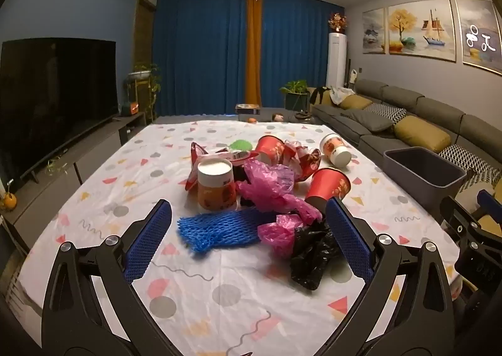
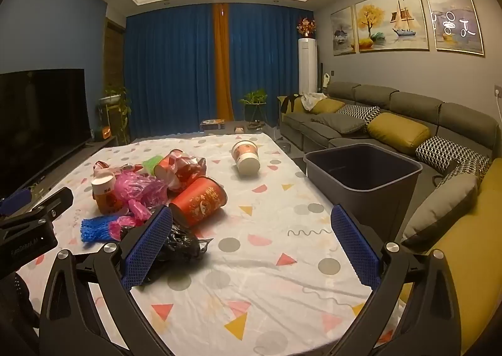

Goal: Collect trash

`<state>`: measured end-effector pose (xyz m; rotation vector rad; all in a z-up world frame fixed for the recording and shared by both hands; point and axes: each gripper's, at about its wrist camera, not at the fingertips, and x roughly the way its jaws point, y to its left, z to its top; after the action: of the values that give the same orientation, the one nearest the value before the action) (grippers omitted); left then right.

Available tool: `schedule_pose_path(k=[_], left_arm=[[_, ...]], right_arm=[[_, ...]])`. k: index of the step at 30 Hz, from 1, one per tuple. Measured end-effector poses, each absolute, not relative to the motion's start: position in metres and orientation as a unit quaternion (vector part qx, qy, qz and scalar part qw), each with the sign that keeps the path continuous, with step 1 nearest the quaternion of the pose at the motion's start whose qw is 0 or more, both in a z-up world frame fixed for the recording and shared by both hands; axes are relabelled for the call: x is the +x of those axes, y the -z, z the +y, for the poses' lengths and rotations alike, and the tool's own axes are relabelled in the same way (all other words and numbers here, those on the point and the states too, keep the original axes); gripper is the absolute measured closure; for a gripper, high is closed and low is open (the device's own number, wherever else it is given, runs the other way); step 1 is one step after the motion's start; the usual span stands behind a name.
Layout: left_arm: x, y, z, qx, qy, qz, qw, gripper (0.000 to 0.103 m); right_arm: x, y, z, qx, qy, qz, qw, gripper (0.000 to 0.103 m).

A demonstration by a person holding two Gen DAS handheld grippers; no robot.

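A: Quick one. Left hand-held gripper [image 1: 249, 227] wide open, holding nothing, hovering over the near edge of the trash pile. Right hand-held gripper [image 2: 251, 230] also wide open, empty, over bare cloth.

B: Where's the trash?

A: Heaped mid-bench [image 1: 219, 293]: blue net [image 1: 216, 229] nearest, pink bag [image 1: 269, 186] behind it, black bag [image 1: 310, 258] by the left gripper's right finger. Upright tub [image 1: 216, 183] behind the net, red cup [image 1: 329, 188] on its side, second tub [image 1: 335, 149] lying apart toward the far right. More wrappers and a cup at the back, tangled.

B: Bin?

A: Grey bin [image 2: 364, 174] off the bench's right edge, looks empty, closer to the right gripper.

B: Step?

A: My guess: first pick hasn't started. Best bet is the net or black bag: soft, so close low on a bunched part, pinch through the middle, lift clear before swinging right.

B: Snags?

A: Bags overlap; pulling pink may drag the black one or tip the tub. The red cup could roll. The right gripper sits between pile and bin, so the left would cross it; maybe let the right take the black bag instead. Sofa [image 2: 392, 117] behind the bin, TV [image 1: 56, 98] at left, irrelevant.
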<state>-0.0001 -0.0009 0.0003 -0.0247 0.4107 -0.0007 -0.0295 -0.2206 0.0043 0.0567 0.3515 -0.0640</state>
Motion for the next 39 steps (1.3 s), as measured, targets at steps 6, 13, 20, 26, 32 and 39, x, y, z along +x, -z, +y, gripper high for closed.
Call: schedule_pose_path(k=[6,13,20,26,32,39], left_arm=[[-0.002,-0.002,0.003,-0.020,0.007,0.201,0.979,0.006],[-0.001,-0.005,0.006,-0.019,0.000,0.199,0.980,0.006],[-0.002,-0.002,0.000,-0.020,-0.003,0.194,0.981,0.006],[-0.002,-0.003,0.001,-0.021,-0.003,0.194,0.981,0.006],[-0.002,-0.003,0.001,-0.021,-0.003,0.194,0.981,0.006],[-0.002,-0.003,0.001,-0.021,-0.003,0.193,0.981,0.006]], right_arm=[[-0.030,-0.005,-0.221,0.028,0.035,0.174,0.984,0.005],[-0.027,-0.005,-0.218,0.031,0.038,0.175,0.983,0.005],[-0.031,-0.005,-0.224,0.035,0.039,0.171,0.984,0.005],[-0.031,-0.007,-0.225,0.036,0.042,0.168,0.984,0.005],[-0.033,-0.007,-0.226,0.038,0.042,0.166,0.984,0.005],[-0.033,-0.008,-0.226,0.040,0.044,0.166,0.984,0.005]])
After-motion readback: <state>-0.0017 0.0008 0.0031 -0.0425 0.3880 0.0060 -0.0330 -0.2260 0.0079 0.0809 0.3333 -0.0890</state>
